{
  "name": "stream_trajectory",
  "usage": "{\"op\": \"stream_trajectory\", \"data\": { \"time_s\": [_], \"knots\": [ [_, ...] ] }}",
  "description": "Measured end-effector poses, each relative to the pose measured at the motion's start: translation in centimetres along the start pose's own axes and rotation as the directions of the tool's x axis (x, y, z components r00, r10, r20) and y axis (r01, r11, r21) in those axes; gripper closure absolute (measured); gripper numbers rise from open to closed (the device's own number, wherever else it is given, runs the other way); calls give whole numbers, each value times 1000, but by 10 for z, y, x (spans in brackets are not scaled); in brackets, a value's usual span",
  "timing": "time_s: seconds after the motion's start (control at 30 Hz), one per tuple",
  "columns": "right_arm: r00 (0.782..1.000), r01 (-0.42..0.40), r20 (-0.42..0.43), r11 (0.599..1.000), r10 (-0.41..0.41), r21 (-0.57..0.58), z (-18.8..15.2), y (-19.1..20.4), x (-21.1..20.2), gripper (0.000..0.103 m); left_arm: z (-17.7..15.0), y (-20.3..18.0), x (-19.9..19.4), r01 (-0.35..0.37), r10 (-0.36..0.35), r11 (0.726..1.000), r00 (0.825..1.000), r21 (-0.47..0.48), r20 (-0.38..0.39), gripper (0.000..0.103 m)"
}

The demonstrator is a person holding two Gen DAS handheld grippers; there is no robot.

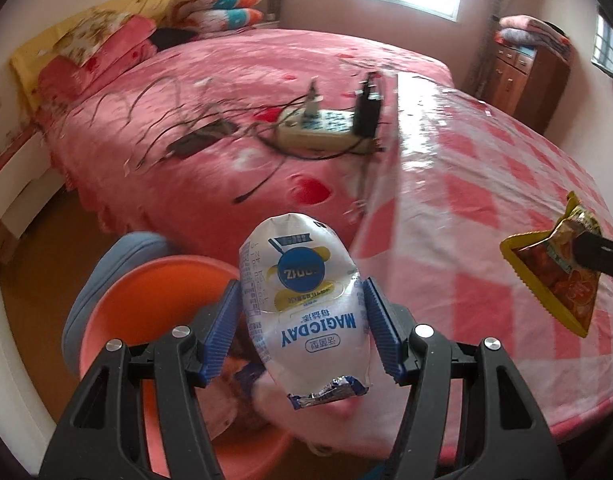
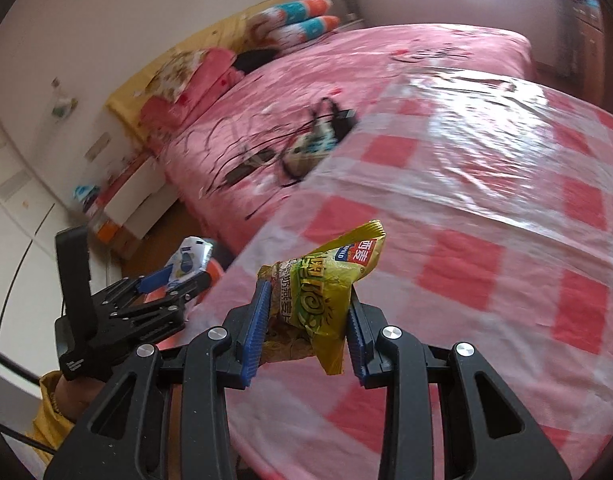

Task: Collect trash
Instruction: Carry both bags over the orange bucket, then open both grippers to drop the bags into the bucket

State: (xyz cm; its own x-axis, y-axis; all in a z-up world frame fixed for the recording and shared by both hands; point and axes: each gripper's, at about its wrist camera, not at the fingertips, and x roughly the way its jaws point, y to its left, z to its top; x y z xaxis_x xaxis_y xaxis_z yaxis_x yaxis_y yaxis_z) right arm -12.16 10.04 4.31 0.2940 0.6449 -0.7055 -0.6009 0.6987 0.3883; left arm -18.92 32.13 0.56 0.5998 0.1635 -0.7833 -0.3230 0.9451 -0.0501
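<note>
My left gripper (image 1: 302, 312) is shut on a white and blue snack wrapper (image 1: 302, 296) and holds it above the rim of an orange basin (image 1: 154, 292) on the floor beside the bed. My right gripper (image 2: 308, 320) is shut on a yellow-green snack packet (image 2: 326, 288) and holds it over the checked plastic sheet (image 2: 466, 208) on the bed. The yellow packet also shows at the right edge of the left wrist view (image 1: 550, 272). The left gripper with its white wrapper (image 2: 188, 260) shows at the lower left of the right wrist view.
A power strip (image 1: 322, 128) with plugs and tangled black cables (image 1: 186, 120) lies on the pink bedspread. Pillows (image 1: 218, 8) are piled at the bed head. A wooden cabinet (image 1: 522, 72) stands by the far wall. A blue cushion (image 1: 118, 256) lies beside the basin.
</note>
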Motion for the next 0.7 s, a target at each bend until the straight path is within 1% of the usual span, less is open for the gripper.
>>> {"op": "stream_trajectory", "data": {
  "time_s": [0.1,0.3,0.4,0.53,0.63,0.7],
  "knots": [
    [999,-23,-25,998,22,-56,4,26,13,66,-7,18,2,-18,17,999,1000,-34,-13,41],
    [996,-66,-69,989,58,-130,10,66,37,66,-22,60,6,-50,46,991,998,-122,-34,41],
    [994,-83,-90,984,70,-160,10,85,50,66,-30,83,9,-59,51,983,998,-177,-45,41],
    [989,-109,-118,974,86,-200,11,110,68,66,-36,103,11,-74,64,974,996,-216,-56,40],
    [986,-125,-134,963,94,-241,8,129,78,64,-41,118,13,-68,54,962,997,-264,-58,40],
    [983,-147,-146,954,112,-262,6,140,87,63,-45,129,15,-56,42,950,998,-307,-54,38]
  ]
}}
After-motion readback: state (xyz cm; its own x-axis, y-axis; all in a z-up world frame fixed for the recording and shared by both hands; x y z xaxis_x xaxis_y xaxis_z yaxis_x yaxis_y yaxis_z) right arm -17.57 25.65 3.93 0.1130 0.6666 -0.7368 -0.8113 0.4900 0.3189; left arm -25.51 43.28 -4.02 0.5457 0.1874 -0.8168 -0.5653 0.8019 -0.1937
